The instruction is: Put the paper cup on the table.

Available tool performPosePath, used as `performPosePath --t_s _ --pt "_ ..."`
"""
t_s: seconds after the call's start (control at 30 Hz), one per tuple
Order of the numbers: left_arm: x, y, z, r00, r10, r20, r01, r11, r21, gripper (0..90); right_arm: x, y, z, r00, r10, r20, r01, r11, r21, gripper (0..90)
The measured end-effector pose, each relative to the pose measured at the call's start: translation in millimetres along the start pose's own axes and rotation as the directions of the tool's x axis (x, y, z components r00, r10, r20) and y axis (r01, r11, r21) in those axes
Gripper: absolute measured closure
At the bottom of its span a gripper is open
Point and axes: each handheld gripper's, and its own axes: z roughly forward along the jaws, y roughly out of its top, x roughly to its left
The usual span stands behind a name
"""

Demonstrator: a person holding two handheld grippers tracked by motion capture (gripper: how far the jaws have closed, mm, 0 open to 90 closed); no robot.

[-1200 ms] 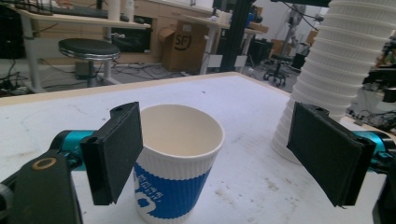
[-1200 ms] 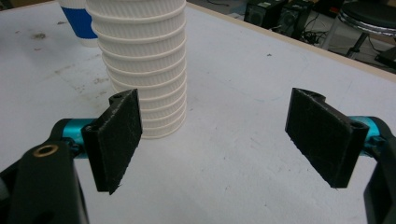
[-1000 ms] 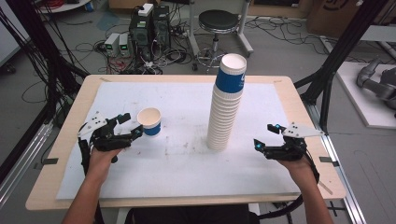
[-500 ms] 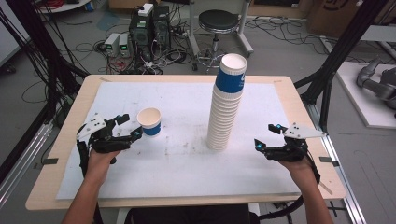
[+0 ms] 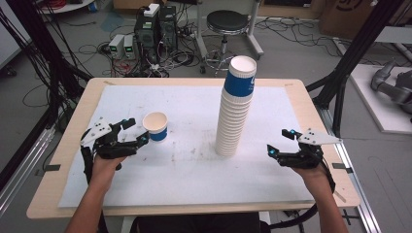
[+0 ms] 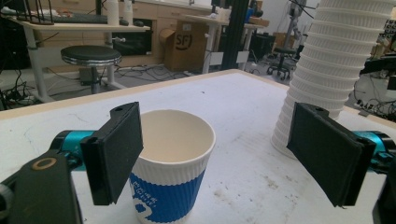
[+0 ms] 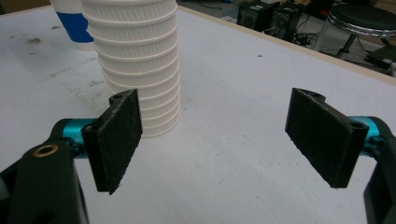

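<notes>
A single paper cup (image 5: 156,127), white with a blue band, stands upright on the white sheet at the left. My left gripper (image 5: 137,131) is open beside it. In the left gripper view the cup (image 6: 170,168) stands between the wide-apart pads (image 6: 116,149), nearer the left one and not squeezed. A tall stack of ribbed paper cups (image 5: 235,107) with a blue cup on top stands mid-table. My right gripper (image 5: 279,141) is open to the right of the stack, apart from it. In the right gripper view the stack (image 7: 135,60) rises beyond the left pad of my right gripper (image 7: 217,135), and nothing is between its pads.
The white sheet (image 5: 194,174) covers a wooden table (image 5: 311,116). Black frame posts (image 5: 359,53) stand at both sides of the table. A stool (image 5: 225,22) and computer cases (image 5: 155,24) are on the floor behind the far edge.
</notes>
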Motion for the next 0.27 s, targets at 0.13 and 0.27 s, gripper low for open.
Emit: performPosePath --t_s 0.13,0.27 --pt "1.7 0.0 0.0 1.0 -0.002 -0.001 0.002 1.0 -0.005 17.9 -0.8 -0.7 -0.3 1.0 0.004 0.0 -0.004 1.0 -0.002 19.1" --pt "3.4 -0.6 -0.3 1.0 -0.007 -0.004 0.007 1.0 -0.006 17.9 -1.9 -1.4 -1.0 1.0 0.008 0.002 -0.008 1.0 -0.001 19.1"
